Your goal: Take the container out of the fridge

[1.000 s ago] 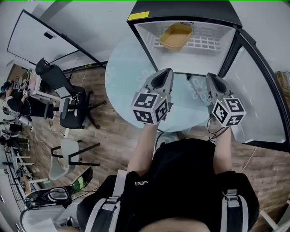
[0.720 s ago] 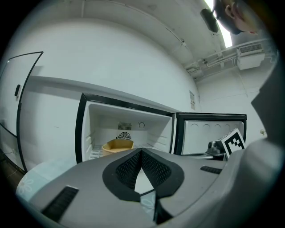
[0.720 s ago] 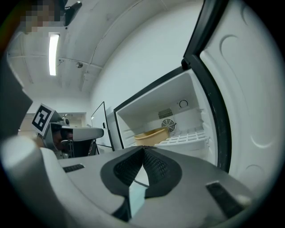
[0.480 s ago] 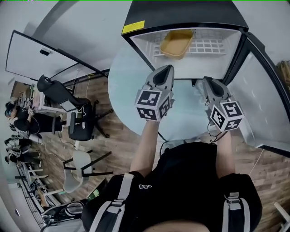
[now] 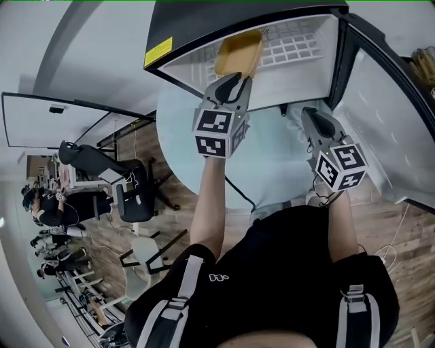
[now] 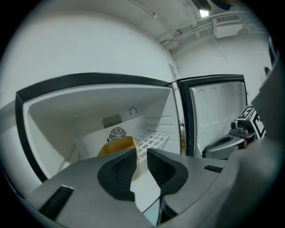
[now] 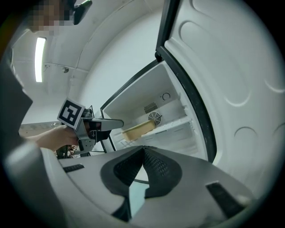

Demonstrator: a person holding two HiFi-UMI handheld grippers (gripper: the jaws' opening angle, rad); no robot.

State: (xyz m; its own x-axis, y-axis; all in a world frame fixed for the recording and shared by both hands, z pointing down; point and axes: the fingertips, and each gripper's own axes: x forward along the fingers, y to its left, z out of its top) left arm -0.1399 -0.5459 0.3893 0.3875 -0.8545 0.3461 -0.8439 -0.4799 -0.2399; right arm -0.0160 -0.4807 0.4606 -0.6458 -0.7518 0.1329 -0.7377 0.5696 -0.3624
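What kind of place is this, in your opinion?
Probably an office or lab workroom: a small fridge stands open at a round table, with swivel office chairs, a whiteboard and people at desks behind.

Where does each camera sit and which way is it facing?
Head view: on the person's head, looking steeply down at the open black mini fridge; shows forearms, left gripper, right gripper.
Left gripper view: on that gripper, facing the yellow plastic container inside; own jaws opening, nothing between them.
Right gripper view: on that gripper, facing the fridge obliquely from its right; own jaws shut.
Both gripper views share the container on the white wire shelf.
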